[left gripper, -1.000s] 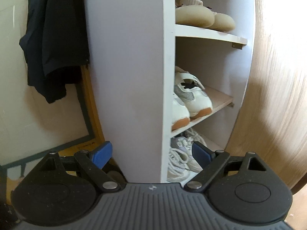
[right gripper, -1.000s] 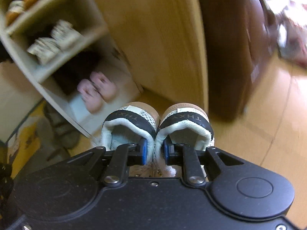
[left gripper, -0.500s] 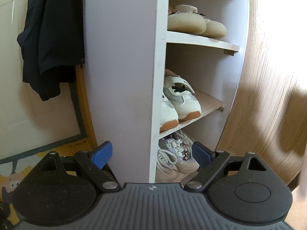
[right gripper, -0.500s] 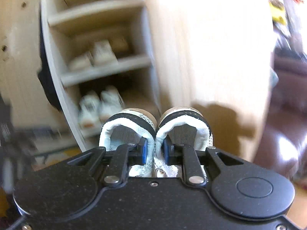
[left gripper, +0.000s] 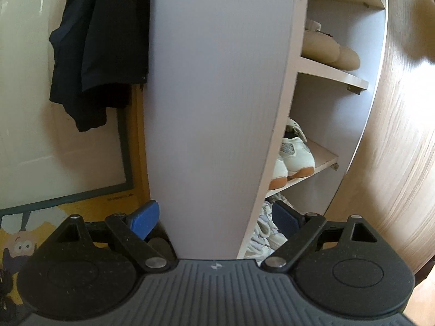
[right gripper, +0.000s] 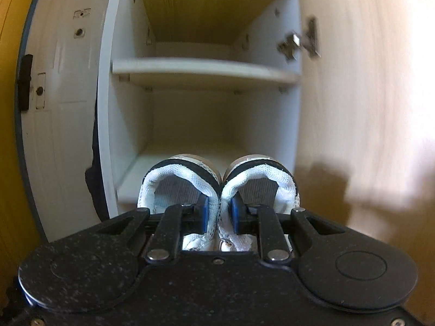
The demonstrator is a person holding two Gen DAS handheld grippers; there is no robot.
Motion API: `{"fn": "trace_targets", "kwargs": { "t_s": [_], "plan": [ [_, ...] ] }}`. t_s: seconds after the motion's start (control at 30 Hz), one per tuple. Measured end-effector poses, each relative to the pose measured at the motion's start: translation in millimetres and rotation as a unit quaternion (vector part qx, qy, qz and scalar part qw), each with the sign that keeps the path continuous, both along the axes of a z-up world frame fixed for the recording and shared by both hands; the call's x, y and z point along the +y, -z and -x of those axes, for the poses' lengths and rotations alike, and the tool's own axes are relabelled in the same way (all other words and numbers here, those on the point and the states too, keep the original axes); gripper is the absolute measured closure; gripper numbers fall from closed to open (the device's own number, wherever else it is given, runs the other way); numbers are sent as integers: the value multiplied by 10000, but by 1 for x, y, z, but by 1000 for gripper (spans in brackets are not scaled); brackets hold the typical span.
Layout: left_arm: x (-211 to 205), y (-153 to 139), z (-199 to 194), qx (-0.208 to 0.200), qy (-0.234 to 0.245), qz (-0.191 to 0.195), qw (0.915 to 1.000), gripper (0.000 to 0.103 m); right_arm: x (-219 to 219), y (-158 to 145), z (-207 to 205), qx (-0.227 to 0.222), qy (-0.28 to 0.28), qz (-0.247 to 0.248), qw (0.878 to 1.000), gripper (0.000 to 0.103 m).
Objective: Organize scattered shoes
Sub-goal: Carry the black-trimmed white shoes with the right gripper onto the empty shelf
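Observation:
My right gripper (right gripper: pixel 219 212) is shut on a pair of white sneakers (right gripper: pixel 179 187), pinching the two inner heel collars together. The pair hangs in front of a bare white shelf (right gripper: pixel 130 182) of the shoe cabinet, with another bare shelf (right gripper: pixel 201 69) above. My left gripper (left gripper: pixel 213 217) stands open and holds nothing; it faces the cabinet's grey side panel (left gripper: pixel 214 103). In the left wrist view, the shelves hold beige slippers (left gripper: pixel 323 49), white sneakers with orange soles (left gripper: pixel 295 157) and pale lace-up sneakers (left gripper: pixel 265 233) at the bottom.
A wooden cabinet door (left gripper: pixel 394 141) stands open to the right of the shelves, with its hinge (right gripper: pixel 301 40) on the right wrist view. Dark clothing (left gripper: pixel 95 46) hangs left of the side panel. A yellow cartoon mat (left gripper: pixel 54 217) lies on the floor.
My right gripper has risen with the sneaker pair from near the floor, past the filled lower shelves, up to the bare upper shelves. The left gripper has shifted slightly, so the side panel fills more of its view.

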State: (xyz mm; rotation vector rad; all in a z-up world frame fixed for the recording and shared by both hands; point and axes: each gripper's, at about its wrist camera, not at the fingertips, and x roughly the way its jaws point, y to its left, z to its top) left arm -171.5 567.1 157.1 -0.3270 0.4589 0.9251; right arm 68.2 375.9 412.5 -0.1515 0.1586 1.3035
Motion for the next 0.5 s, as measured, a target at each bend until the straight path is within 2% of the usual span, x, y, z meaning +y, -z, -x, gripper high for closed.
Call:
{"fn": "trace_targets", "kwargs": {
  "t_s": [0.23,0.5],
  "plan": [
    [12,-3,9,-142,-100,83,9998,12,31,-41,2,-320,-36,23,9995,86],
    [27,-5,20,-276,-252,124,9992,12,93,-42,-3,-312,-135,19,9994,86]
  ]
}}
